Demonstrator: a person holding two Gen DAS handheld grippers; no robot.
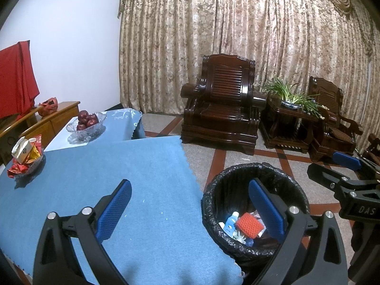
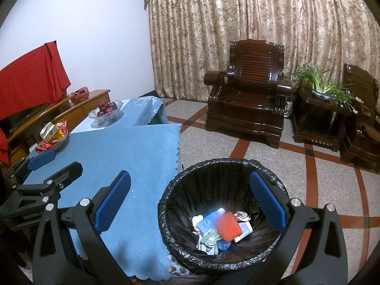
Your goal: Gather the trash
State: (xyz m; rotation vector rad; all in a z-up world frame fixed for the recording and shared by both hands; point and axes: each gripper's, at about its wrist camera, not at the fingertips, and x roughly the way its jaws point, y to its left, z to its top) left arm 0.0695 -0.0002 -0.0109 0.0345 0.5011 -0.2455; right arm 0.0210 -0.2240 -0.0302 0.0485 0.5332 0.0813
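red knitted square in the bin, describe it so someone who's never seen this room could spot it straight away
Beside the table covered in blue cloth stands a round bin lined with a black plastic bag. At its bottom, on top of a heap of pale paper scraps and a small blue-and-white carton, lies the red knitted square. It is the only bright red, textured piece among pale, smooth litter.

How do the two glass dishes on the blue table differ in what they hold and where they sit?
The far glass bowl holds dark red apples; the near glass dish holds crumpled wrappers and a small carton. The far glass bowl rests on the lighter, lace-edged cloth; the near glass dish sits on the plain blue cloth, with one red wrapper spilling beside it. Both are clear glass, along the table's left side.
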